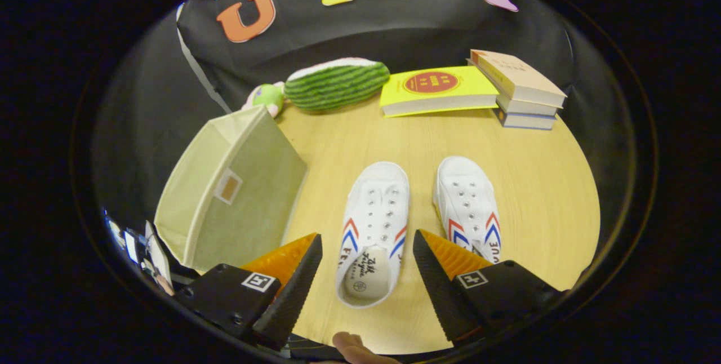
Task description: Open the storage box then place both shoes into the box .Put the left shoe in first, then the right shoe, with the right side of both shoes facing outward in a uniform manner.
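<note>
Tongs (367,243) spread wide, hovering over left shoe (372,231)

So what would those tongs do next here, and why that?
Probably swing toward the storage box to open it. The tongs hang open above the table, gripping nothing, with one white shoe between the fingers and the other shoe beside it. The box looks shut, a flap with a small label covering it, so the shoes likely have to wait.
</note>
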